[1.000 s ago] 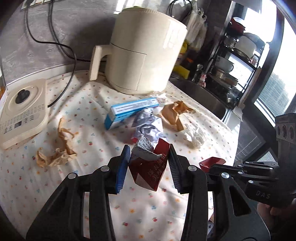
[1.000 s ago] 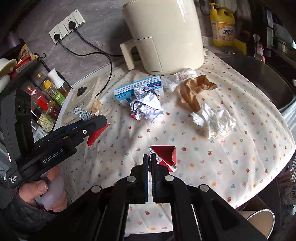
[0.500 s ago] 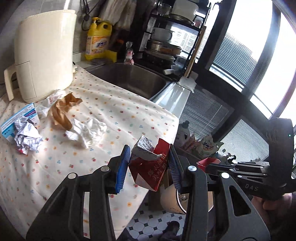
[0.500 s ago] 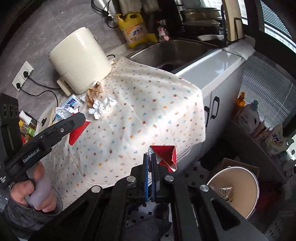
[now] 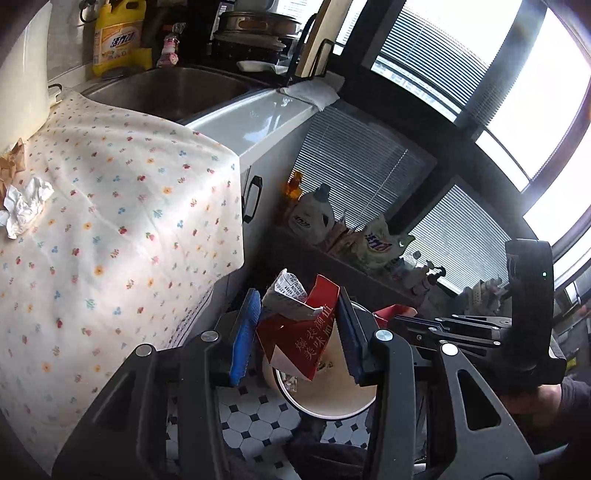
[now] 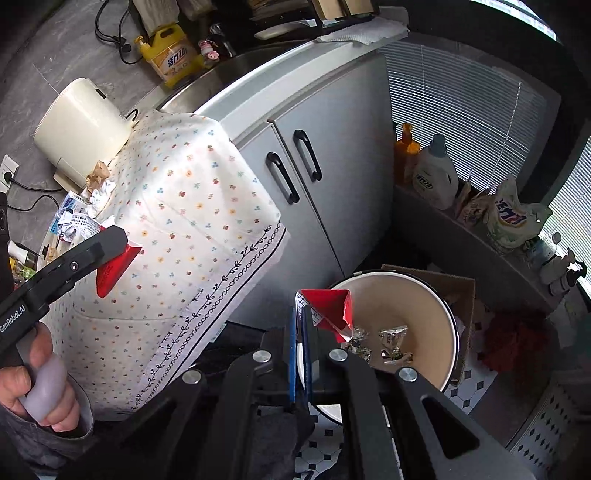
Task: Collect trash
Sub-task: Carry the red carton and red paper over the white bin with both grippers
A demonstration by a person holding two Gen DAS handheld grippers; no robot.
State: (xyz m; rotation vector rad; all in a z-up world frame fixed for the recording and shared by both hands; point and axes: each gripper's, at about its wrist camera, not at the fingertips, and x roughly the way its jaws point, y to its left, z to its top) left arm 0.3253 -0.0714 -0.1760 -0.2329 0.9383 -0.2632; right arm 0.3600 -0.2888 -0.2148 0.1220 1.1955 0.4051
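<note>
My left gripper [image 5: 295, 332] is shut on a crushed red carton [image 5: 299, 341] and holds it over the cream trash bin [image 5: 332, 402] on the floor. My right gripper [image 6: 300, 343] is shut on a small red folded wrapper [image 6: 328, 308] above the same bin's rim [image 6: 450, 325], which holds several shiny wrappers [image 6: 391, 338]. The left gripper with its red carton also shows in the right wrist view [image 6: 114, 258]. White crumpled paper [image 5: 24, 205] and brown paper [image 5: 11, 164] lie on the floral tablecloth [image 5: 110, 221].
A grey cabinet [image 6: 325, 155] with black handles stands beside the bin. A sink [image 5: 166, 88], yellow detergent jug [image 5: 116, 35] and cream appliance [image 6: 79, 125] sit behind. Detergent bottles and bags [image 6: 436, 173] line a low ledge. A cardboard box [image 6: 461, 291] sits behind the bin.
Both grippers have swung right and down, away from the table, and now hang over the trash bin on the floor. Each still holds its red piece.
</note>
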